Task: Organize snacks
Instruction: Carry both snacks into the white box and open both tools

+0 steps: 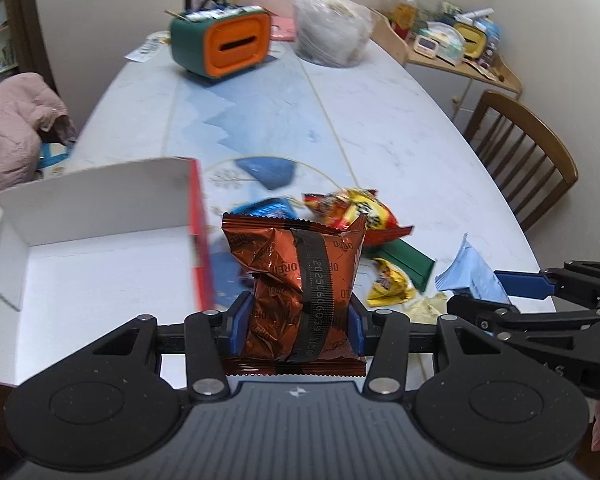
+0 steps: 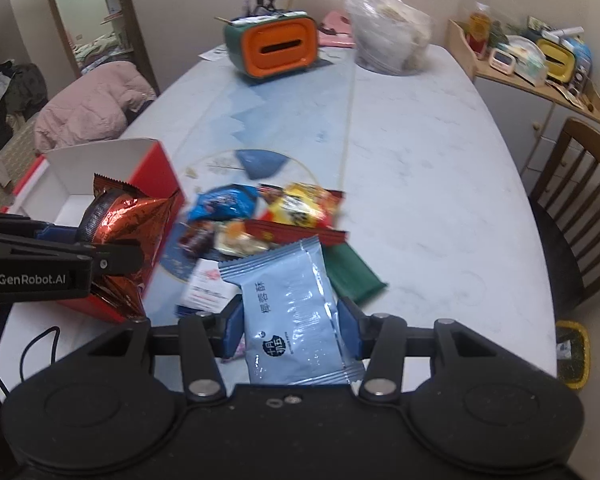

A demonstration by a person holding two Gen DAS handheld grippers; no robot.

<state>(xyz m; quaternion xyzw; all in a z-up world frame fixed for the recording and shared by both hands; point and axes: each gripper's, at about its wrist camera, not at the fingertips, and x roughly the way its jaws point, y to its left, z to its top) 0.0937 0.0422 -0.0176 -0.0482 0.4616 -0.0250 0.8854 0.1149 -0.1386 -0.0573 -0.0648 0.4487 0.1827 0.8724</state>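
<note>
While each gripper clamps a packet — left gripper (image 1: 296, 320) on Oreo packet (image 1: 296, 276), right gripper (image 2: 290, 326) on blue packet (image 2: 296, 320)

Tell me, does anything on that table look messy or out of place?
Yes. The snack packets lie in a loose jumble on the table beside the open red box, not in it. Each gripper holds one packet: the left gripper a crumpled copper Oreo pack, the right gripper a pale blue packet.
</note>
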